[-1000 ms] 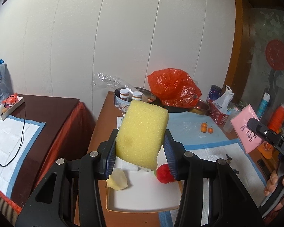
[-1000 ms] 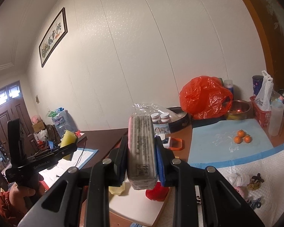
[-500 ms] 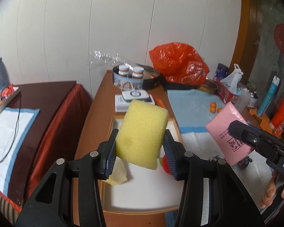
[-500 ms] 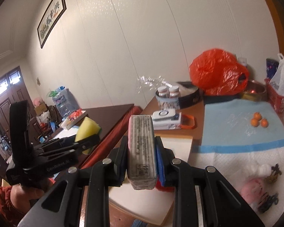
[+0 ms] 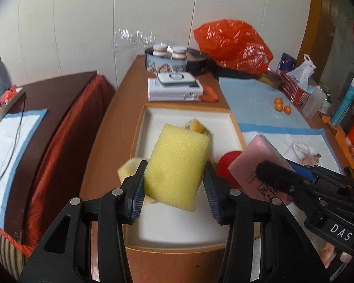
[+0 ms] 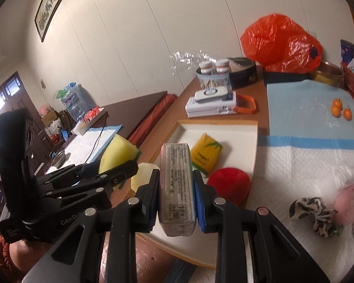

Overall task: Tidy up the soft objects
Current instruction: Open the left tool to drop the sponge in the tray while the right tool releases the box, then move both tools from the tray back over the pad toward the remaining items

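My left gripper point(image 5: 175, 188) is shut on a yellow sponge point(image 5: 177, 165) and holds it above the near part of a white tray point(image 5: 188, 115). My right gripper point(image 6: 177, 195) is shut on a pink tissue pack point(image 6: 177, 188), held edge-on above the tray's near edge point(image 6: 254, 141); the pack also shows in the left wrist view point(image 5: 254, 162). In the tray lie a yellow tissue pack point(image 6: 206, 153), a red plush ball point(image 6: 229, 184) and a pale yellow soft piece point(image 6: 141, 174). The sponge also shows in the right wrist view point(image 6: 118, 151).
A pink plush toy with a striped bow point(image 6: 323, 212) lies on the white pad right of the tray. Behind the tray are a white box stack point(image 5: 174, 87), a tin with bottles point(image 5: 170, 56), an orange bag point(image 5: 233, 44) and small oranges point(image 5: 282, 106). A dark side table point(image 5: 35, 108) stands left.
Both grippers have tilted down and moved forward over the tray, still holding the sponge and the pink pack. The right gripper has come closer beside the left one.
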The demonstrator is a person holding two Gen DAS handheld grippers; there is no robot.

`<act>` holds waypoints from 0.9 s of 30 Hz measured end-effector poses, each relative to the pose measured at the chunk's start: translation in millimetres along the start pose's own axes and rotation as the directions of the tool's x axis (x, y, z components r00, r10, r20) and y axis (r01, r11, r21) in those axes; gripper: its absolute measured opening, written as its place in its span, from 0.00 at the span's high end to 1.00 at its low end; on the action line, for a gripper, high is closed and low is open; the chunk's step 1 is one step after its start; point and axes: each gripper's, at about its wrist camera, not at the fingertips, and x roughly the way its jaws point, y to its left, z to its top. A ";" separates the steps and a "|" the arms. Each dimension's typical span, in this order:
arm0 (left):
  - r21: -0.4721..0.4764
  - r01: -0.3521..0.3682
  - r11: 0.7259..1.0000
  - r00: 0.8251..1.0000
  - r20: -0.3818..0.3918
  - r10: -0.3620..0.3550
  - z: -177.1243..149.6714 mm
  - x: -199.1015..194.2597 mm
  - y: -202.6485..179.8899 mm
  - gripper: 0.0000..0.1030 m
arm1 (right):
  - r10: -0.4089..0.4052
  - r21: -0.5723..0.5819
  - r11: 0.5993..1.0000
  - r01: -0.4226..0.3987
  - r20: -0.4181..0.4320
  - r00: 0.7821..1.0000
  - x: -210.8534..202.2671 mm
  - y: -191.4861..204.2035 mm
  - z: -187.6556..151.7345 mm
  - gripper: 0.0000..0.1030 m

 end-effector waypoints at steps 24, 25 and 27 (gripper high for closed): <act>-0.112 -0.043 0.993 0.999 -0.016 0.041 -20.6 14.5 24.6 0.00 | -0.097 0.131 0.987 0.092 0.035 0.995 8.2 -18.9 -29.1 0.00; -0.121 -0.044 0.992 0.999 -0.008 0.043 -19.7 11.9 24.4 0.00 | -0.101 0.118 0.988 0.095 0.045 0.994 5.4 -16.7 -27.9 0.00; -0.147 -0.053 0.988 0.998 0.019 0.057 -17.5 4.0 22.3 0.00 | -0.097 0.088 0.992 0.092 0.056 0.994 -0.1 -14.5 -26.7 0.00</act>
